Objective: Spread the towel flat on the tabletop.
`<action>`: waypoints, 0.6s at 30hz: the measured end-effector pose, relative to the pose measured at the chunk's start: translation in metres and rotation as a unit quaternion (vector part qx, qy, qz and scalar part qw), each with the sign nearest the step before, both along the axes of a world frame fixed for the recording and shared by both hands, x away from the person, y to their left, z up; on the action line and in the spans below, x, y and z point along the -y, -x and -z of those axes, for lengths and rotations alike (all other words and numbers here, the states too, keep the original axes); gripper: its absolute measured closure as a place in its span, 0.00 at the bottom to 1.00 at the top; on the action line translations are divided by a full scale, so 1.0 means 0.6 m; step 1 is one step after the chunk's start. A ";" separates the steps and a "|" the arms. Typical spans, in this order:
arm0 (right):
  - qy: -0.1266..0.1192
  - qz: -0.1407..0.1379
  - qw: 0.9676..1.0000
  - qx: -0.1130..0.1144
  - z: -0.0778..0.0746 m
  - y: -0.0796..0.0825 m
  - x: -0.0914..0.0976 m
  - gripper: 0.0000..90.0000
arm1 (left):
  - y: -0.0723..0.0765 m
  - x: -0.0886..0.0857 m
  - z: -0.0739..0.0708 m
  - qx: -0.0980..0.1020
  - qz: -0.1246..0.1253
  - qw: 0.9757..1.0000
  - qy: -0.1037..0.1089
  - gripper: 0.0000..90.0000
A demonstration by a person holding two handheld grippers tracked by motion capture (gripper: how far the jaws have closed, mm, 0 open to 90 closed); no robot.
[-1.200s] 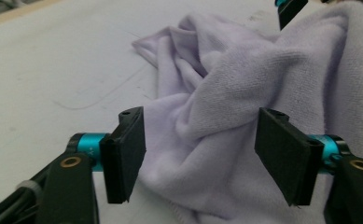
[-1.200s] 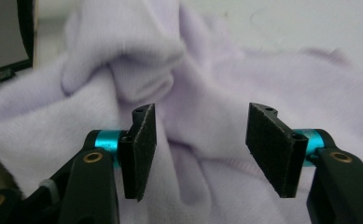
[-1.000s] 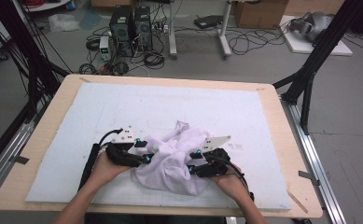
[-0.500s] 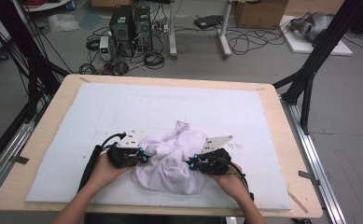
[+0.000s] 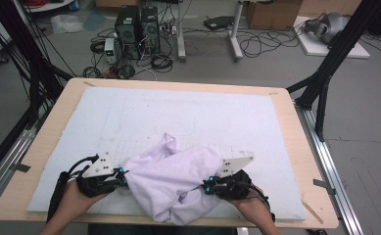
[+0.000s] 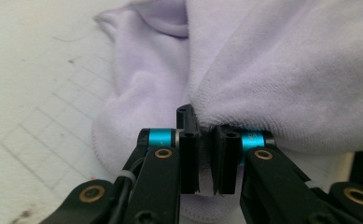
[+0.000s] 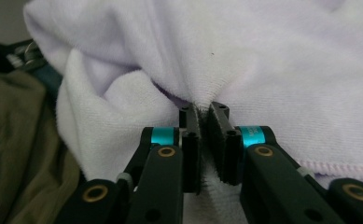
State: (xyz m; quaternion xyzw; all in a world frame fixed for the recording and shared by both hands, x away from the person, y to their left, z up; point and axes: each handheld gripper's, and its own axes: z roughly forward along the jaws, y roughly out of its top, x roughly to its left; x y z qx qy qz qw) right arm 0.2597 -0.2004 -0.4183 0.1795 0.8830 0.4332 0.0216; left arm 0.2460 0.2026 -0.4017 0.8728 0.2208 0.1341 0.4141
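Since the earlier frames the two hands have spread apart, the left one swinging out toward the left edge, and the bunched towel (image 5: pixel 171 183) has been pulled wider between them. Both sets of jaws have just been closing, cloth caught in each.

Left gripper (image 5: pixel 121 175): jaws clamped on a fold of the towel — in the left gripper view (image 6: pixel 206 135) the pads pinch the terry edge tight. Right gripper (image 5: pixel 206 186): same story, jaws clenched on the towel, and in the right gripper view (image 7: pixel 206 126) the fabric puckers into the pinch.

The towel is pale lilac-white, crumpled, lying on the near middle of the mat (image 5: pixel 217 122), stretched between the two grippers, with a peak of cloth sticking up toward the far side. A stitched hem runs along its lower right in the right gripper view.

No readable writing or brand anywhere; the teal bands on the jaws carry marks too small to make out.

Surface: white foam-like mat with a faint drawn grid, lying on a light wooden table (image 5: pixel 305 147). Room — grey floor, two black computer towers (image 5: pixel 139 29) behind the table, loose cables (image 5: pixel 256 44) strewn around, a cardboard box (image 5: pixel 276 12) at the back, black frame struts (image 5: pixel 335 63) on both sides.
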 end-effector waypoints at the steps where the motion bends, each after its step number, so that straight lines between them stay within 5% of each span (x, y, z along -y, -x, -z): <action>1: 0.005 -0.007 1.000 -0.006 0.004 0.001 -0.002 0.89 | 0.000 0.000 0.000 0.000 0.000 1.000 0.000 0.90; 5: -0.014 -0.004 1.000 -0.009 -0.006 -0.004 0.002 0.75 | -0.006 -0.005 -0.010 -0.009 0.003 1.000 0.013 0.70; 6: -0.047 0.013 0.999 -0.002 -0.031 -0.016 0.012 0.69 | -0.010 -0.008 -0.017 -0.009 0.004 1.000 0.019 0.66; 10: -0.063 0.040 0.997 0.012 -0.051 -0.044 0.016 0.63 | -0.026 -0.013 -0.040 -0.002 0.006 1.000 0.031 0.57; 13: -0.060 0.043 0.997 0.010 -0.043 -0.057 0.007 0.59 | -0.038 -0.014 -0.053 -0.001 0.006 0.999 0.041 0.54; 14: -0.036 0.039 0.999 -0.001 -0.029 -0.066 -0.007 0.56 | -0.041 -0.016 -0.058 0.002 0.007 0.999 0.045 0.52; 18: -0.017 0.027 0.999 -0.019 -0.001 -0.073 -0.032 0.55 | -0.044 -0.024 -0.066 -0.003 0.013 0.998 0.062 0.51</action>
